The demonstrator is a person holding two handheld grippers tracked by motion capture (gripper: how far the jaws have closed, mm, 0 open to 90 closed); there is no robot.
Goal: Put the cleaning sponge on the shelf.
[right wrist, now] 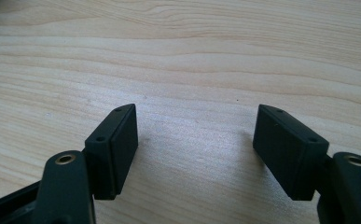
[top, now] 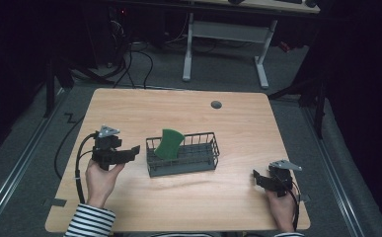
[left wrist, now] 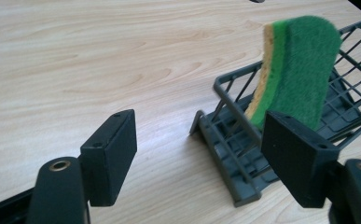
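Observation:
A grey wire basket [top: 198,167] sits in the middle of the wooden table [top: 129,106]. A green and yellow sponge [top: 168,143] leans upright inside its left end. In the left gripper view the sponge [left wrist: 299,70] stands against the basket's near rim [left wrist: 229,112], just ahead of the right jaw. My left gripper [top: 135,151] is open beside the basket's left end, holding nothing. My right gripper [top: 257,177] is open near the table's front right, over bare wood [right wrist: 192,70], well apart from the basket.
A small grey grommet [top: 216,104] is set into the far side of the tabletop. Beyond the table stand a white desk frame [top: 225,34] and loose cables [top: 134,59] on the floor. The table's front edge lies close to both hands.

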